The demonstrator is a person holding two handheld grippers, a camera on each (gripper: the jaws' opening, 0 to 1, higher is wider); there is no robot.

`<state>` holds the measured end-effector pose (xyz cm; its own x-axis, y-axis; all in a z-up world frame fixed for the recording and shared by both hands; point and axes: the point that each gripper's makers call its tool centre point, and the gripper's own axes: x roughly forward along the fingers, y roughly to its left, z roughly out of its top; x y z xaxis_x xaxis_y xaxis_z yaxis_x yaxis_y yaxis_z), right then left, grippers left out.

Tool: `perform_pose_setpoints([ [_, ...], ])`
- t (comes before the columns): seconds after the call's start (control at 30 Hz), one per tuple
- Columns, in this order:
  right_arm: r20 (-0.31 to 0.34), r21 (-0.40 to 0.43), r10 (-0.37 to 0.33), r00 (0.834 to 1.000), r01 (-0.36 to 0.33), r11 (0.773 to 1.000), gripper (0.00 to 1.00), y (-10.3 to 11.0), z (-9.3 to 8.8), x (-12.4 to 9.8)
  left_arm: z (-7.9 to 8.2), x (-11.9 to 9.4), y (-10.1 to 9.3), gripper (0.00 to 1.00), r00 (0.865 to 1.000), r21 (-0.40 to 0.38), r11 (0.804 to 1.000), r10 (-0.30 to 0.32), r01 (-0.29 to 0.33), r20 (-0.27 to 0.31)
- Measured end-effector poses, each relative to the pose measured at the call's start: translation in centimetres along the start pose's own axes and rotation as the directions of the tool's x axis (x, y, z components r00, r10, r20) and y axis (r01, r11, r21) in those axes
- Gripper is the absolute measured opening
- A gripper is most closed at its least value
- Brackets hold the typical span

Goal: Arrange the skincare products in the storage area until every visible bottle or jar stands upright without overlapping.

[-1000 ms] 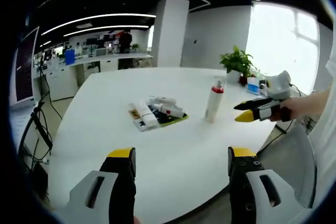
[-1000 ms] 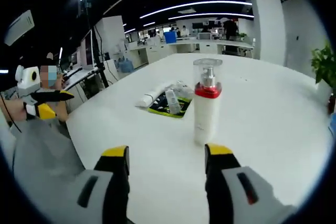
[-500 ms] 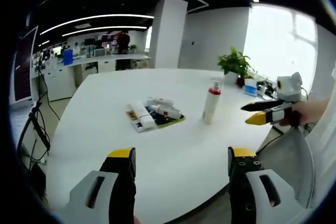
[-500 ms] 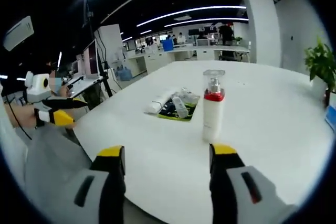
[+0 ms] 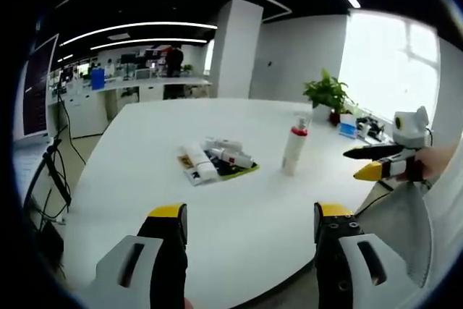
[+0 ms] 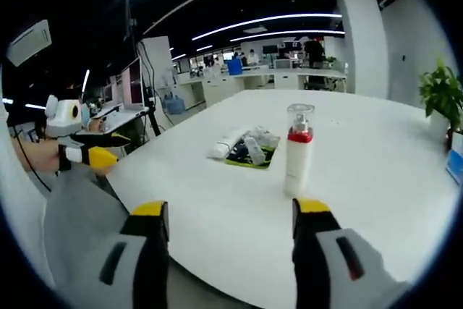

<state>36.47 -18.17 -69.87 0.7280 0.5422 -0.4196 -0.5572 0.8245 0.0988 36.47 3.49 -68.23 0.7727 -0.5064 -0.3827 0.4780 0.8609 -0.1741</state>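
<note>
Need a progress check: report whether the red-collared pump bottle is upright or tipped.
Upright: the pump bottle stands on its base on the white table, clear cap uppermost.

Both views off table edge, sharing pump bottle point(image 5: 294, 151) point(image 6: 298, 150).

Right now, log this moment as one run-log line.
left gripper open, empty | right gripper open, empty | pump bottle upright on table | tubes lying piled on mat | next: stand tubes up

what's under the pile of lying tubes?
A dark mat with a yellow-green edge lies under the tubes, on the white table. Its middle is covered by the tubes, so nothing more can be told.
</note>
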Motion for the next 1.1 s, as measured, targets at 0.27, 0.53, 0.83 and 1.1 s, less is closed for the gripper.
perform_pose_setpoints([
  [0.27,-0.006,-0.021,-0.005,1.000,0.005,1.000,0.73,-0.2,-0.2,0.1,-0.6,0.0,-0.7,0.69,1.000,0.015,1.000,-0.009,0.010,-0.028],
  [0.53,-0.001,0.013,-0.023,1.000,0.023,1.000,0.73,-0.9,-0.3,0.0,-0.8,0.1,-1.0,0.69,0.999,0.014,1.000,-0.014,0.014,-0.043],
  [0.83,-0.018,0.002,-0.022,1.000,0.022,1.000,0.72,-1.0,-0.4,0.2,-0.9,0.6,-0.7,0.69,0.998,0.010,1.000,-0.011,0.012,-0.061],
  [1.1,-0.018,0.017,-0.033,0.999,0.034,0.999,0.71,-1.5,-0.5,0.2,-1.1,1.3,-0.5,0.69,0.997,-0.012,1.000,-0.009,0.009,-0.079],
])
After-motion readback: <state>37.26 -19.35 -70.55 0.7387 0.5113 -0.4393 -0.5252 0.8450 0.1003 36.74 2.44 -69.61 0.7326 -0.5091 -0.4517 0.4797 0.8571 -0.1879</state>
